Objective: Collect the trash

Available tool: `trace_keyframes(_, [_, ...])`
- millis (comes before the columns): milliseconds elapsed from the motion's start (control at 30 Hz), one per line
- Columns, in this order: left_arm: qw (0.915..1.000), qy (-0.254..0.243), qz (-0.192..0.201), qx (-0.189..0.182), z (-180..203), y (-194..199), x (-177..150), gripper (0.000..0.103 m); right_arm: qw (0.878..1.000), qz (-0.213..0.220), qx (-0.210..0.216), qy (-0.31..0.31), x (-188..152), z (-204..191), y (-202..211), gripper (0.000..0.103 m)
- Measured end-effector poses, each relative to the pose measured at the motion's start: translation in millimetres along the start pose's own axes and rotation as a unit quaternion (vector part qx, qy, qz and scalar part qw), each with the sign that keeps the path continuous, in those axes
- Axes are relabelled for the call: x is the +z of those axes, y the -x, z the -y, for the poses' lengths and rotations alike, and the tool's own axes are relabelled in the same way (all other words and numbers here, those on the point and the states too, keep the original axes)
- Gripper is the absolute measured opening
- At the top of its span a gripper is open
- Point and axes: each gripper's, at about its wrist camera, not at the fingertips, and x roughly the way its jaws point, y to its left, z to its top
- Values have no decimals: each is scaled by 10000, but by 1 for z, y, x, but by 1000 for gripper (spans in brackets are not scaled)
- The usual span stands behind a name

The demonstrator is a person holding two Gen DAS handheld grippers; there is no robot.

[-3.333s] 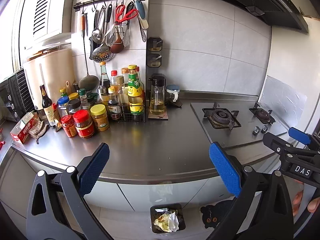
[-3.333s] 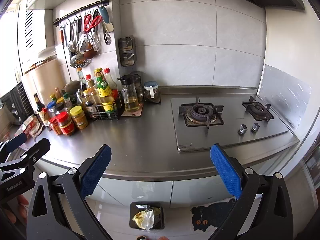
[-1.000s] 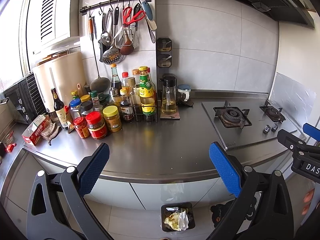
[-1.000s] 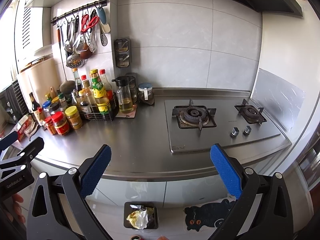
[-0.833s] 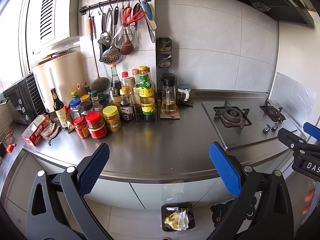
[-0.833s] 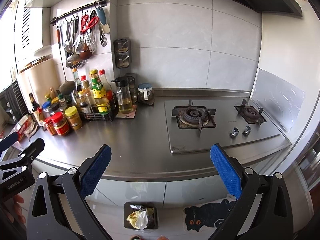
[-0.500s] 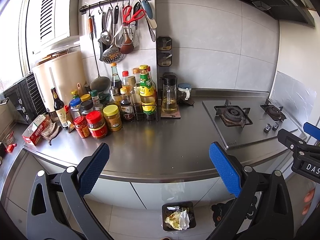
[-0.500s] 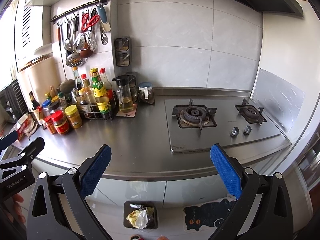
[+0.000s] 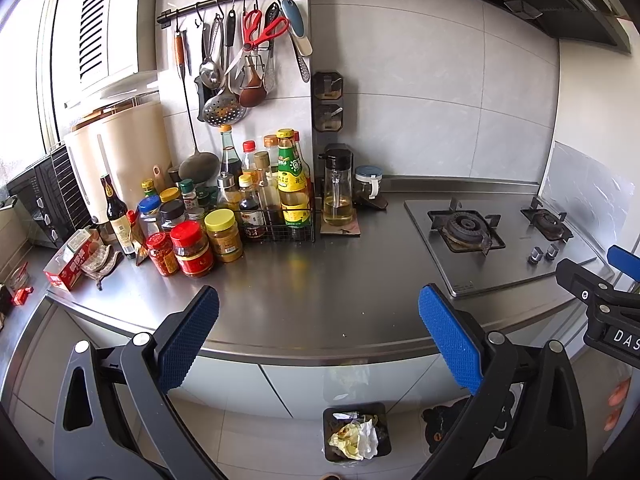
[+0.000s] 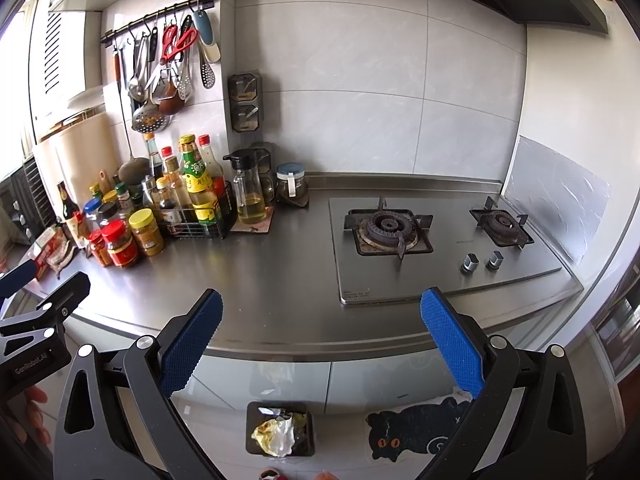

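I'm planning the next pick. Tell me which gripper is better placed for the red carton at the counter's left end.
Left, probably. Both are open and empty, but the left gripper sits nearer the red carton, while the right gripper faces the stove.

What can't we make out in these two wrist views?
- Bin contents under the crumpled paper: hidden in both views.
- Red carton at the counter's left end: print too small; in the right view the left tongs block it.
- Right tongs in the left view: cut off by the frame edge.
- Cat mat: partly behind the right tongs' arm.
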Motion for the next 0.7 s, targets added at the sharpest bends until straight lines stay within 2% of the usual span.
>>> trace_keyframes(700, [10000,21,2,52,-2,-2,1,95,10000,-24,39,24,3,0,-4,100])
